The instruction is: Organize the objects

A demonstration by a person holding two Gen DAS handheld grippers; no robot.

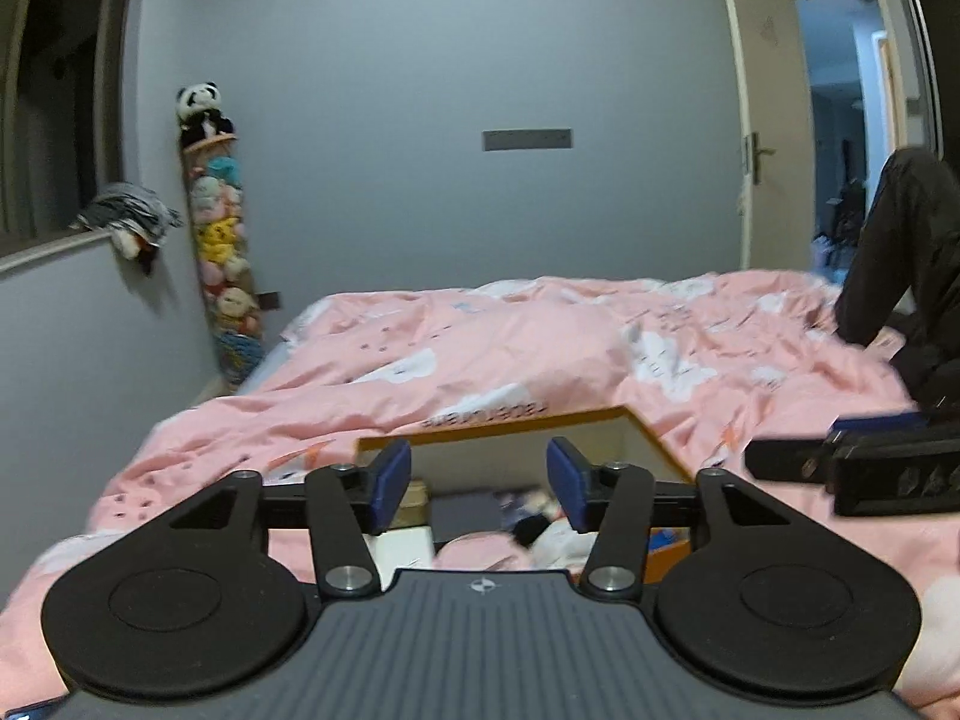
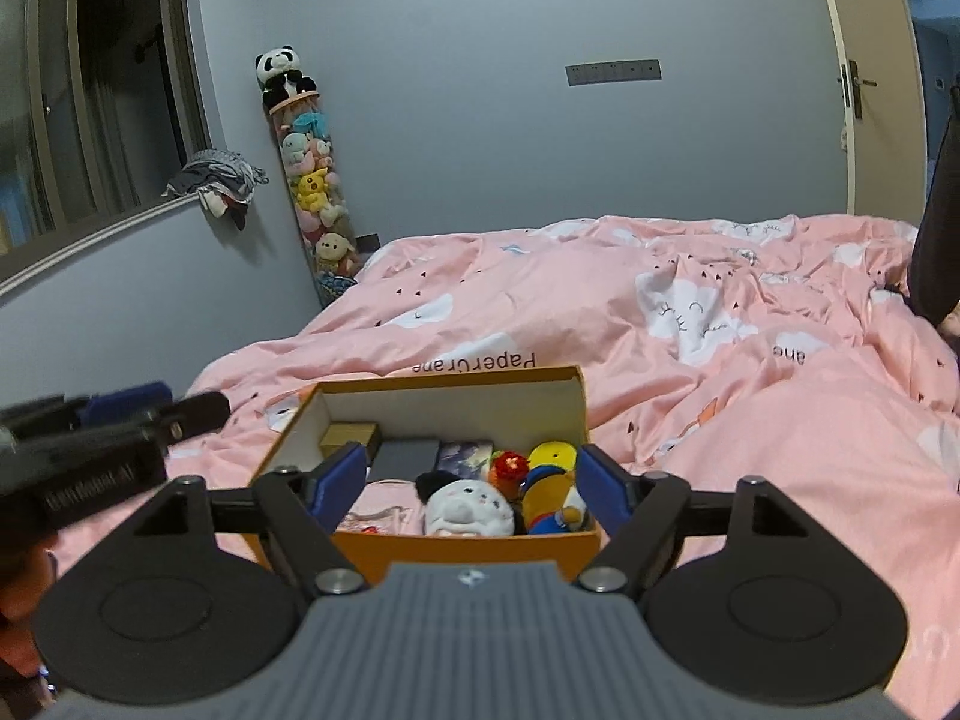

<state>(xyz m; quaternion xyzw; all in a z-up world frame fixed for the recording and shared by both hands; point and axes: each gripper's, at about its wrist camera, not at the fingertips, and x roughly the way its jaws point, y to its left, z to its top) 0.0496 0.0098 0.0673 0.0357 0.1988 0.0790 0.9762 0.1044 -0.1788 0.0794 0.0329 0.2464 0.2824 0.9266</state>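
Note:
An orange cardboard box with a white inside sits on the pink bed. It holds a white plush face, a yellow and blue plush toy, a small red toy, a dark flat box and a tan box. My right gripper is open and empty, just above the box's near edge. My left gripper is open and empty over the same box. Each gripper shows at the edge of the other's view.
A tall clear tube of plush toys with a panda on top stands in the far left corner. Clothes lie on the window sill. A dark-clothed leg rests on the bed at right. An open door is beyond.

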